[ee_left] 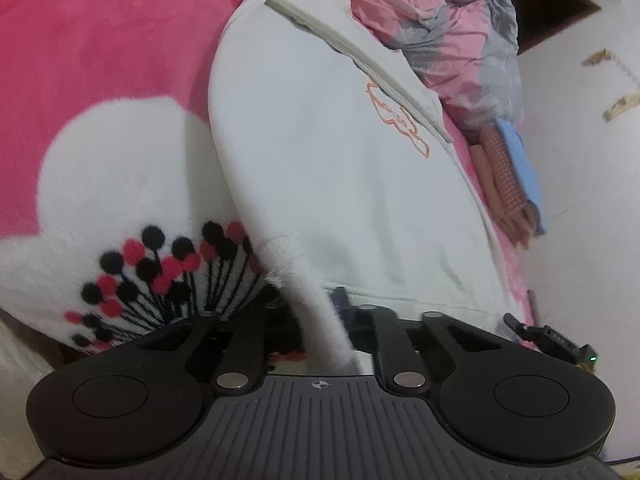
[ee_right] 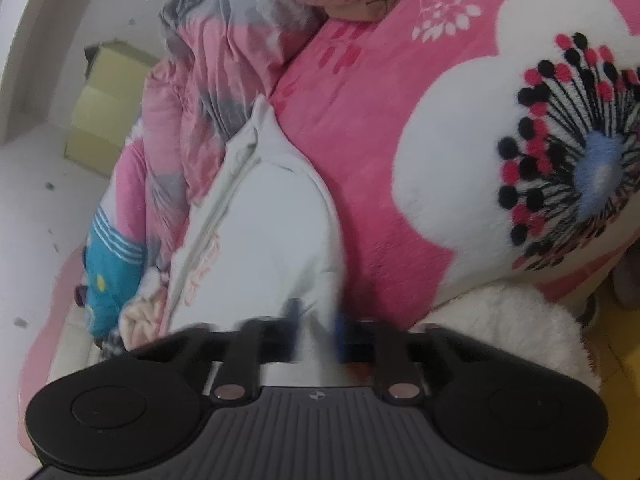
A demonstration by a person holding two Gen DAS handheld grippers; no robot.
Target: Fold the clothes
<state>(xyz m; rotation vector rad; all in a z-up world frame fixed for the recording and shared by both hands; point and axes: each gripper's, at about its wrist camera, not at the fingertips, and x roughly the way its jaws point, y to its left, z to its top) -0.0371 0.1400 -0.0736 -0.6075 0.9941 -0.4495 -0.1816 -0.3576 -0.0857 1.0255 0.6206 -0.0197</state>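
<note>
A white zip-up jacket (ee_left: 340, 168) with an orange outline drawing on its chest lies on the pink blanket (ee_left: 100, 52). In the left wrist view its ribbed lower edge runs down between my fingers, and my left gripper (ee_left: 334, 320) is shut on that edge. From the right wrist I see the same white jacket (ee_right: 272, 216) stretching away from me, its zip along the left side. My right gripper (ee_right: 316, 324) is shut on the jacket's near end, with white cloth pinched between the blurred fingers.
The blanket has a big white flower (ee_right: 500, 168) with black and red dots. A crumpled pink and grey quilt (ee_left: 448, 28) lies beside the jacket, with a folded stack of clothes (ee_left: 508, 176) beyond. A cardboard box (ee_right: 108, 104) stands on the floor. White fluffy fabric (ee_right: 504, 324) lies near my right gripper.
</note>
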